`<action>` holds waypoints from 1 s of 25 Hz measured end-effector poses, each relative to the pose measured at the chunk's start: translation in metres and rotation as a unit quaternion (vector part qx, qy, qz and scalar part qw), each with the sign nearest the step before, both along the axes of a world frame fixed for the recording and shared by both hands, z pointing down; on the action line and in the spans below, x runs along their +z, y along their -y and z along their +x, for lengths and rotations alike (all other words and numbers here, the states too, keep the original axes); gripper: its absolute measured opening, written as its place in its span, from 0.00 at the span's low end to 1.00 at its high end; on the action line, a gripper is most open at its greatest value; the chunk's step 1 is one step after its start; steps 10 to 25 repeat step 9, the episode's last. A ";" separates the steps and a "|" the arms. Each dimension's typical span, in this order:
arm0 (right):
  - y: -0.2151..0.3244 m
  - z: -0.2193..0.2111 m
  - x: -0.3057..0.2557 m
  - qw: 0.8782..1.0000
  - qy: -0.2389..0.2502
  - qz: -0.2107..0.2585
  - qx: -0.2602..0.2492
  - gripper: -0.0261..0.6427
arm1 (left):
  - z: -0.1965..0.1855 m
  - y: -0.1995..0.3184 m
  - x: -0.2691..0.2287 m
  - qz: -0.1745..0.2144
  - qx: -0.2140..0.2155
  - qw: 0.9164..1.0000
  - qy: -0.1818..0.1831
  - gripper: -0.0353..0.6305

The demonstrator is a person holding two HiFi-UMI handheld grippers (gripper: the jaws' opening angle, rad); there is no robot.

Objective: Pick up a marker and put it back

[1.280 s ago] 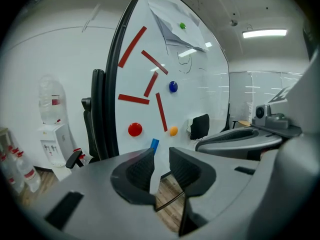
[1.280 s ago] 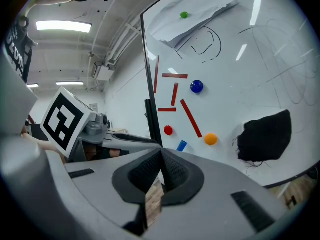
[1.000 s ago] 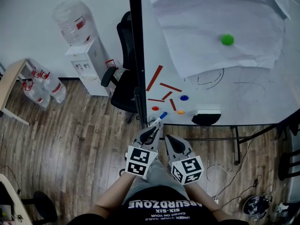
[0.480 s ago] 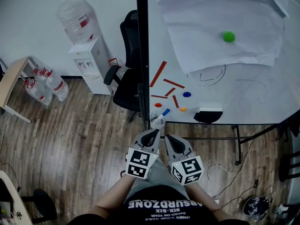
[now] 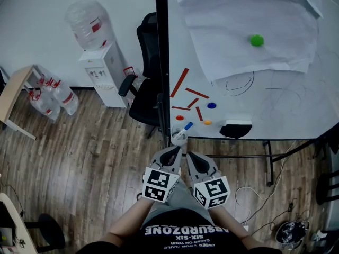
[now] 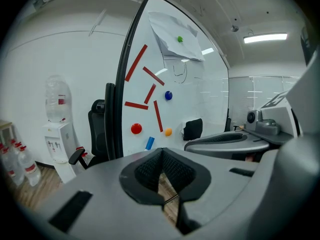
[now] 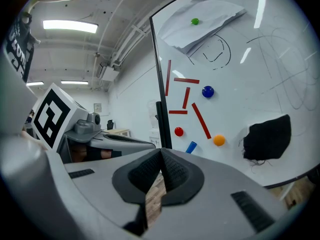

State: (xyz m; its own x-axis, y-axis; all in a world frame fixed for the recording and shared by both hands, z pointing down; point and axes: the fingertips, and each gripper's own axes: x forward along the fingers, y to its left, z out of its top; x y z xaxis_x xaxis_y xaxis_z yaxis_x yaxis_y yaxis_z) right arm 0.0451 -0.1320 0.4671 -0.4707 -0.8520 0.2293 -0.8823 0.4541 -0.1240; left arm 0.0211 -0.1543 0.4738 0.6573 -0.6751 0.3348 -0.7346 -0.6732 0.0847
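Observation:
A marker with a blue cap (image 5: pixel 183 129) lies on the lower left edge of the whiteboard (image 5: pixel 275 105), cap pointing up and to the right. Its blue cap also shows in the left gripper view (image 6: pixel 149 143) and the right gripper view (image 7: pixel 191 147). My left gripper (image 5: pixel 174 151) hangs a short way below the marker, apart from it. Its pads (image 6: pixel 161 151) meet at the tips with nothing between them. My right gripper (image 5: pixel 189 155) is beside it, also shut and empty (image 7: pixel 161 153). Both point toward the board's lower left corner.
On the board are red strips (image 5: pixel 179 82), red (image 5: pixel 179 117), blue (image 5: pixel 212 105) and orange (image 5: pixel 207 123) magnets, a black eraser (image 5: pixel 235 129), and paper pinned by a green magnet (image 5: pixel 257 40). A black office chair (image 5: pixel 140 94) and a water dispenser (image 5: pixel 100 70) stand left of the board's frame.
The left gripper's jaws, slightly apart a second ago right by the marker's near end, have come together. The marker stays on the board's edge. The right gripper has not moved.

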 end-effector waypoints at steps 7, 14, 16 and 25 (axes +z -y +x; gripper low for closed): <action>-0.002 0.002 -0.002 1.000 0.000 0.007 0.007 0.03 | -0.002 -0.003 0.000 0.001 0.000 1.000 -0.002 0.06; -0.002 0.002 -0.002 1.000 0.000 0.008 0.009 0.03 | -0.002 -0.004 0.000 0.001 0.000 1.000 -0.003 0.06; -0.002 0.002 -0.002 1.000 0.000 0.008 0.009 0.03 | -0.002 -0.004 0.000 0.001 0.000 1.000 -0.003 0.06; -0.002 0.002 -0.002 1.000 0.000 0.008 0.009 0.03 | -0.002 -0.004 0.000 0.001 0.000 1.000 -0.003 0.06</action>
